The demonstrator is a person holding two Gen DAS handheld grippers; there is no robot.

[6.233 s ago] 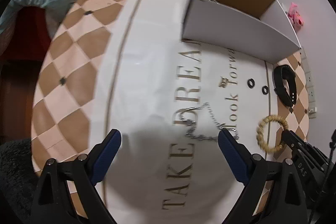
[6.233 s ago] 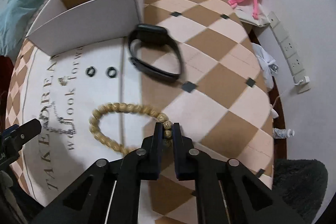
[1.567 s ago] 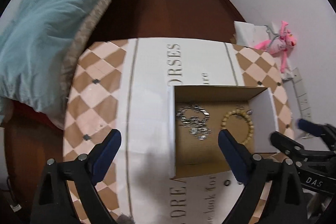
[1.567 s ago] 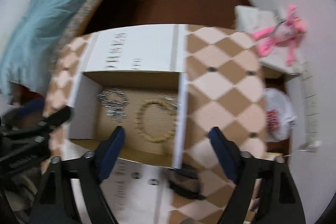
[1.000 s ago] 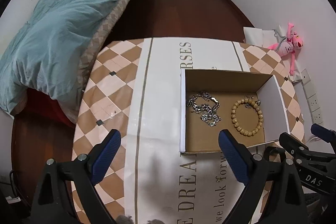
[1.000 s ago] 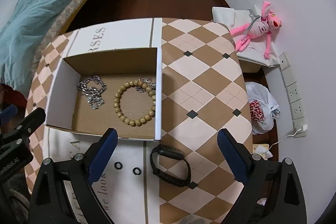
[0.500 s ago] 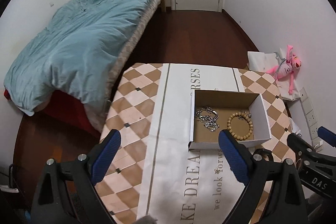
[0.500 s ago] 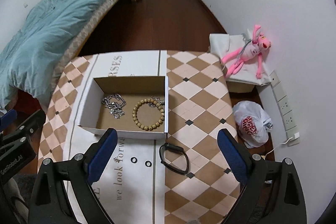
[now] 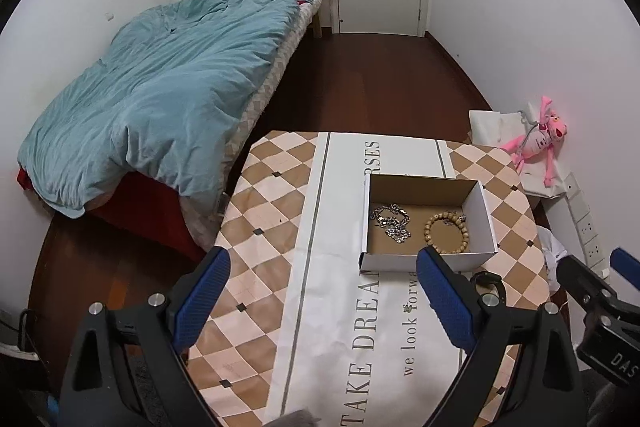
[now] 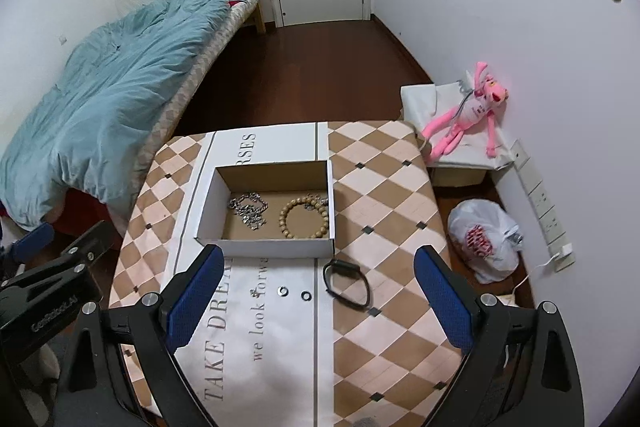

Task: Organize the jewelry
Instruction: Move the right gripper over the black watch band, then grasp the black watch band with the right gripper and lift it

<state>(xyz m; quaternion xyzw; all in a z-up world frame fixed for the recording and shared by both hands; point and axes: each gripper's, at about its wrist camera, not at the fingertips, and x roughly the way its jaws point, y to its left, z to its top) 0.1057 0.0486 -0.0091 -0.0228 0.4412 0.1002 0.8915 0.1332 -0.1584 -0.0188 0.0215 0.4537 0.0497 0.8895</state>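
Presently the black wristband [image 10: 347, 283] lies below, between the right gripper's [image 10: 316, 297] spread empty fingers, nearer than the left gripper [image 9: 322, 293], likewise spread.

from my left gripper's view, its blue-padded right finger [image 9: 440, 291] covers most of the black looped wristband [image 9: 490, 281] and a corner of the open white cardboard box [image 9: 486, 215]. the two small black rings [image 10: 284, 291] are hidden there too. the tiny silver piece [image 10: 253, 292] on the white printed runner [image 10: 280, 347] is too small for me to identify.
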